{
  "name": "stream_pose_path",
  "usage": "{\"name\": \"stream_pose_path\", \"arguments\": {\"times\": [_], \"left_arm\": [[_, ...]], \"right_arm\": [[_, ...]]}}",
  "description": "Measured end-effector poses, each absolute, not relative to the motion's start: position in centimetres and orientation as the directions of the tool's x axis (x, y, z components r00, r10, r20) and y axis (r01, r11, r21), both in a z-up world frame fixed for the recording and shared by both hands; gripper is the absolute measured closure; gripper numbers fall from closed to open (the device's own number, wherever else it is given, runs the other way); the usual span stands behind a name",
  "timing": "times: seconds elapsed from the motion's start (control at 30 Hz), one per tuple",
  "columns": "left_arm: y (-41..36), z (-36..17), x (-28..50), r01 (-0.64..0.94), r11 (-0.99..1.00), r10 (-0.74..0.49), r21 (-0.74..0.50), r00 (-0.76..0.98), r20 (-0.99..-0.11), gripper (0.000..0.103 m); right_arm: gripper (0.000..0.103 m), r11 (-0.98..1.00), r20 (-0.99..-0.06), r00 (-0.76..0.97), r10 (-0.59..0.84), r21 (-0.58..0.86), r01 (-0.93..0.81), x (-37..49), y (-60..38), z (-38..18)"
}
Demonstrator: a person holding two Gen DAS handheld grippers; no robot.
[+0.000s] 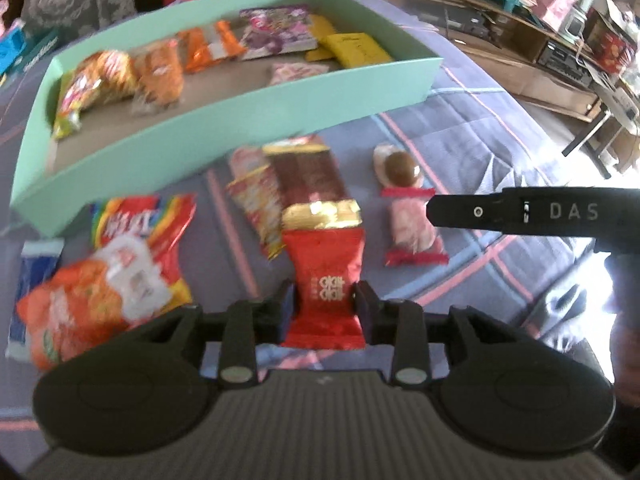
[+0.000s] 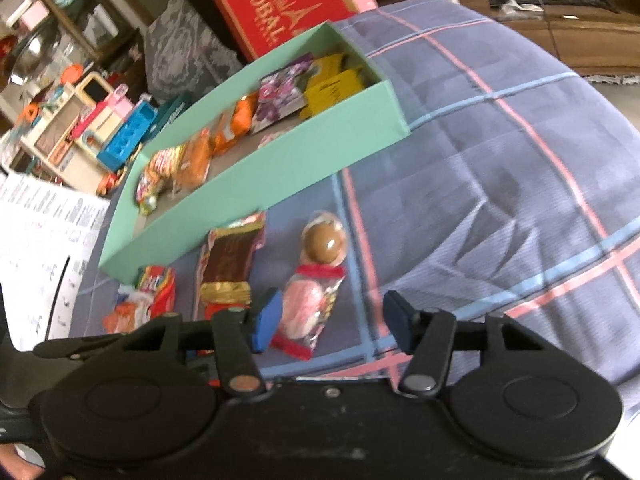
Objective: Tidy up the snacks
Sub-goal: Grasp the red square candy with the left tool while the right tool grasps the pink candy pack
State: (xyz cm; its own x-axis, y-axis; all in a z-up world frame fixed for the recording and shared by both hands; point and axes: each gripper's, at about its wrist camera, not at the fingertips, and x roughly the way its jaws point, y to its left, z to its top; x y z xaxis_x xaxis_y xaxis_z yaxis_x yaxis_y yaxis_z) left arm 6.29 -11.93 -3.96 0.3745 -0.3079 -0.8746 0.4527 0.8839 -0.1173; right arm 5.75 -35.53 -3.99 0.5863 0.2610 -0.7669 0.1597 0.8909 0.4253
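In the left wrist view my left gripper (image 1: 325,305) is shut on a red foil packet (image 1: 326,272), its pads pressing both sides. A brown and gold chocolate bar (image 1: 308,176), a round brown sweet (image 1: 402,166) and a pink snack in a clear wrapper (image 1: 412,228) lie beyond it. A black finger of the right gripper (image 1: 480,212) reaches in beside that pink snack. In the right wrist view my right gripper (image 2: 333,324) is open; the pink snack (image 2: 308,312) lies by its left pad, clear of the right one. The teal box (image 1: 240,120) holds several snacks.
A rainbow-striped red packet (image 1: 140,220), an orange bag (image 1: 80,312) and a blue packet (image 1: 32,280) lie at the left on the plaid blue cover (image 2: 500,160). A red carton (image 2: 280,4) stands behind the box. Toys (image 2: 100,120) and a white sheet (image 2: 40,240) crowd the left.
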Motion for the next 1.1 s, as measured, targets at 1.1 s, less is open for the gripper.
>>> {"name": "stream_pose_path", "arguments": {"times": [1.1], "left_arm": [[-11.0,-4.7,5.9,0.44,0.894,-0.282,-0.079,0.416,-0.865,0.042]], "right_arm": [[0.072,0.992,-0.8,0.593,0.088,0.126,0.022,6.3,-31.3,-4.3]]}}
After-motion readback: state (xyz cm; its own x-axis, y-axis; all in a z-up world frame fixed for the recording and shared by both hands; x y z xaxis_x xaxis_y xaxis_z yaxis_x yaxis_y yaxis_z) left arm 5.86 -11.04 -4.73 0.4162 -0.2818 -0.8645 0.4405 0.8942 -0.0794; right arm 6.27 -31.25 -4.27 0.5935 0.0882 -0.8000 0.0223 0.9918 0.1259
